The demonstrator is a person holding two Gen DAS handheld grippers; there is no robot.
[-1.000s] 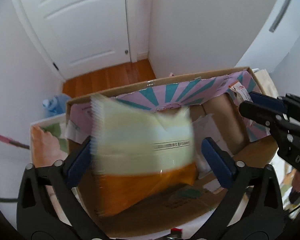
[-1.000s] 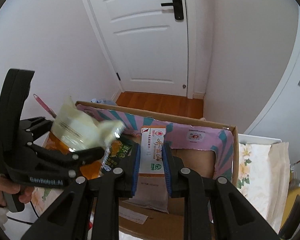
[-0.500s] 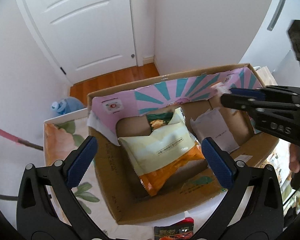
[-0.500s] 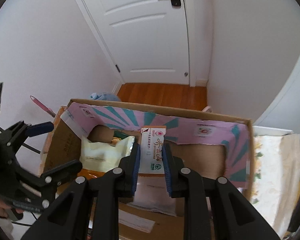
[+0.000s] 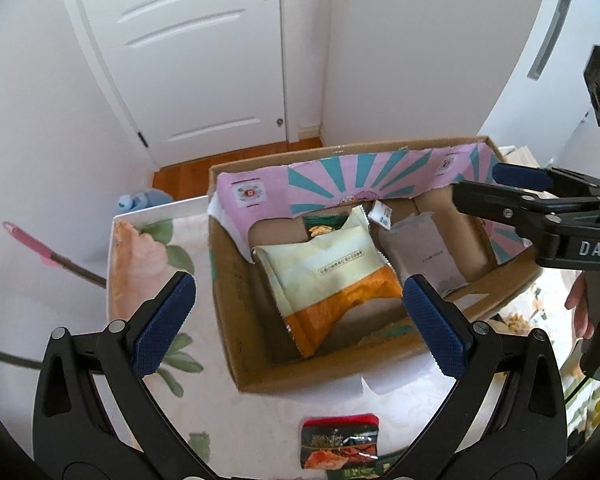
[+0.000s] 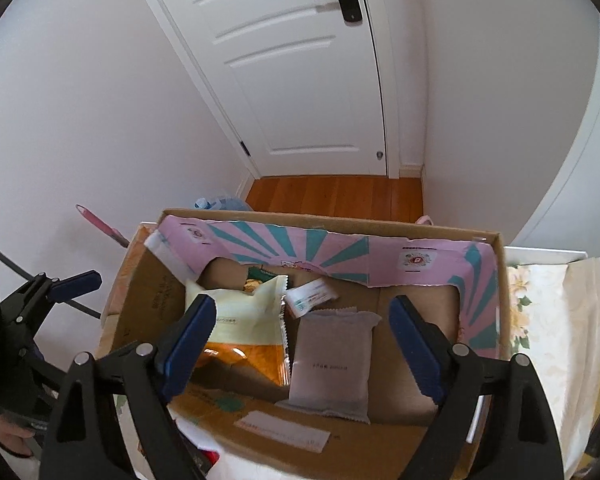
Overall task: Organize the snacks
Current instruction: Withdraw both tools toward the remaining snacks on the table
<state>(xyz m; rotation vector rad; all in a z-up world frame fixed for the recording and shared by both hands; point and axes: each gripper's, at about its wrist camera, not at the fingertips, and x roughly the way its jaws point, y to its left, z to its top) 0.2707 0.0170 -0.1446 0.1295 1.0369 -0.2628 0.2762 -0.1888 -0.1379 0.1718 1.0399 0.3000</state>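
An open cardboard box (image 5: 236,320) with a pink and teal lining stands on the table. Inside lie a yellow-and-orange snack bag (image 5: 328,276), a grey pouch (image 6: 332,364), a small white packet (image 6: 308,298) and a green packet (image 5: 322,226) half hidden at the back. My left gripper (image 5: 300,320) is open and empty, hovering above the box's front left. My right gripper (image 6: 302,344) hangs over the box with its jaws opening; nothing is pressed between them, and the grey pouch lies on the box floor below. In the left wrist view the right gripper (image 5: 476,188) reaches in from the right.
A red and black snack packet (image 5: 340,444) lies on the floral tablecloth (image 5: 152,248) in front of the box. Behind are a white door (image 6: 300,80), a wood floor, a blue water bottle (image 5: 140,200) and a pink-handled stick (image 5: 32,244). A person's hand (image 5: 580,308) holds the right gripper.
The left gripper let the yellow-and-orange bag fall into the box and drew back and up. The right gripper opened and released the white packet, which now lies in the box.
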